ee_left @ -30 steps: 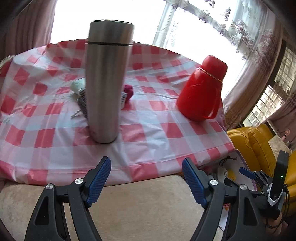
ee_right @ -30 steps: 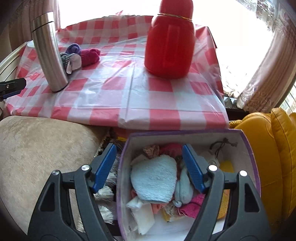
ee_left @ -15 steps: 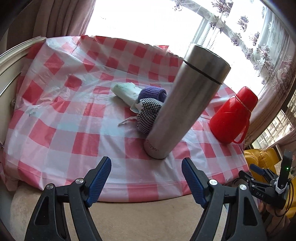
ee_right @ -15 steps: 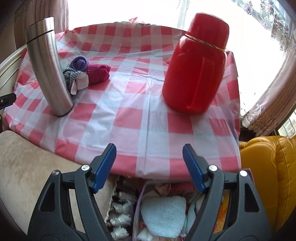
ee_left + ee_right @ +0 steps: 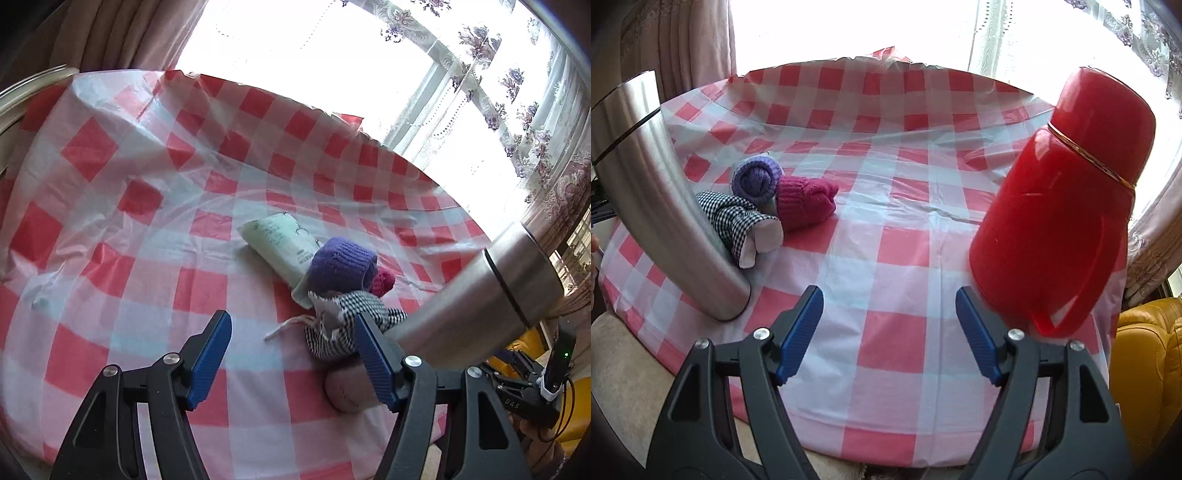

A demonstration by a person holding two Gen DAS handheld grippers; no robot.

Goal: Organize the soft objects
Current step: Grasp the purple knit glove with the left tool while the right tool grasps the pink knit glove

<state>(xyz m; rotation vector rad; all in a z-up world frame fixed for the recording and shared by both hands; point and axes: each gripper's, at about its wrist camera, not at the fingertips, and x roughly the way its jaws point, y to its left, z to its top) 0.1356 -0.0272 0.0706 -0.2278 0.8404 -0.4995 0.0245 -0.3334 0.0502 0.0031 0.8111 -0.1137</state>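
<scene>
A small pile of soft things lies on the red-and-white checked tablecloth: a purple knit roll, a black-and-white checked cloth, a magenta knit piece and a pale green packet. They also show in the right wrist view: purple roll, checked cloth, magenta knit. My left gripper is open and empty, just short of the checked cloth. My right gripper is open and empty above the table's near edge.
A tall steel flask stands right beside the pile, also in the right wrist view. A red thermos jug stands at the right. A yellow armchair is beyond the table's right edge. Beige cushion lies in front.
Both grippers have moved forward over the table. The left has swung left and closed in on the soft pile. The box of cloths has dropped out of the right view.
</scene>
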